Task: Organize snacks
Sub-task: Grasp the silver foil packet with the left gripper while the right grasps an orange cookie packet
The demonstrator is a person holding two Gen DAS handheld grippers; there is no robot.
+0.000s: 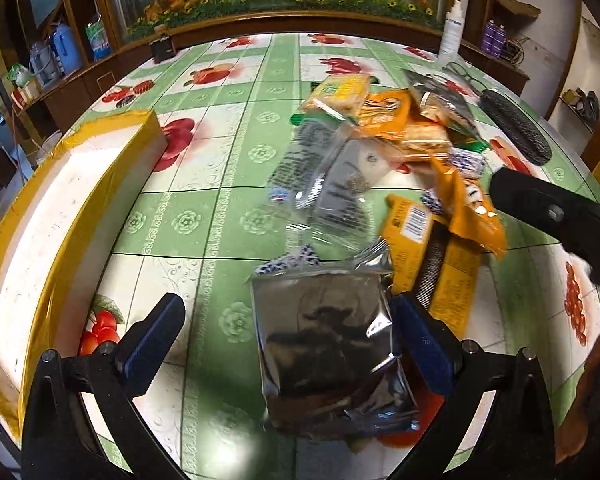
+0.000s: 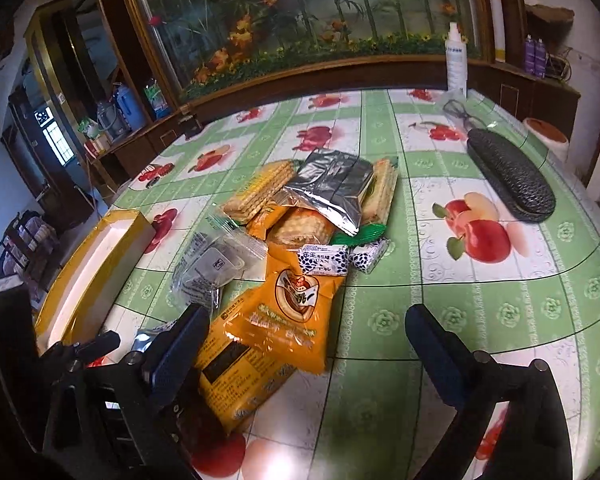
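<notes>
Box: yellow-taped white foam box [image 1: 80, 200] on the left looks empty; by my reading sorting has barely begun.
Left gripper [image 1: 288, 344]: jaws spread wide, a crinkled silver foil packet [image 1: 324, 344] lying between them, ungripped.
Pile: clear plastic-wrapped pack [image 1: 324, 184], glossy orange snack bags [image 2: 284, 320], biscuit sleeves and small patterned candies heaped mid-table, all still to be moved.
Right gripper [image 2: 308, 340]: jaws released, nothing grasped, above the orange bag.
Table: smooth green fruit-print tablecloth [image 2: 480, 320].
</notes>
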